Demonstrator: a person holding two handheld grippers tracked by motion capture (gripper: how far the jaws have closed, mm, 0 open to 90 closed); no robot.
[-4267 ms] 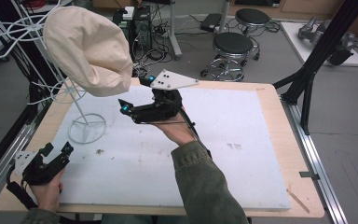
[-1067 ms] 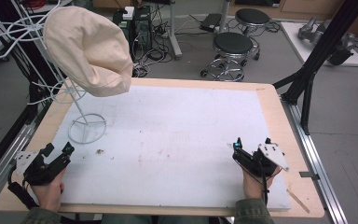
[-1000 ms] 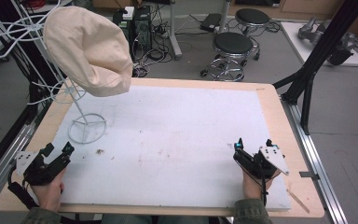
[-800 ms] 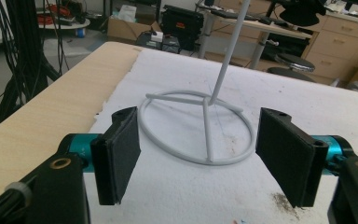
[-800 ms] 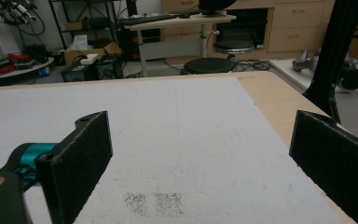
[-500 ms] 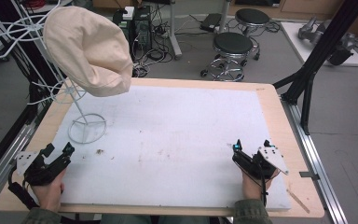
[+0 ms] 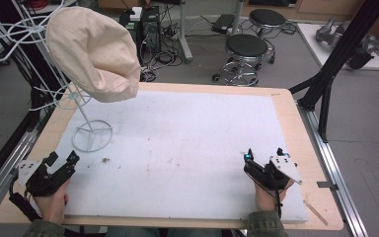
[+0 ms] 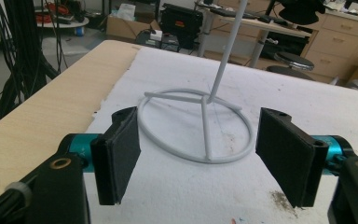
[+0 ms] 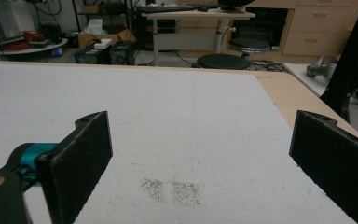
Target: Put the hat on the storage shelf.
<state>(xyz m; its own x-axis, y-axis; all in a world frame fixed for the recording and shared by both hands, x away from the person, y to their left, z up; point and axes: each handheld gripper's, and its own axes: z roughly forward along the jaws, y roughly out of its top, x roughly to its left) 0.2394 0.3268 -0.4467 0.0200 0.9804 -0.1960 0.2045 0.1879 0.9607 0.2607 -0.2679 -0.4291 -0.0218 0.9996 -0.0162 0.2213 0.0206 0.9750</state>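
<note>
The cream hat [image 7: 94,58] hangs on the white wire stand [image 7: 92,136] at upper left; the left gripper [image 7: 59,161], lower left, and the right gripper [image 7: 262,155], lower right, rest with jaws spread, empty; hanging looks finished; next likely nothing but withdrawal.

The high view looks down and forward over the white mat [image 7: 187,148], while both gripper views skim low across that same mat between their own jaws.
</note>
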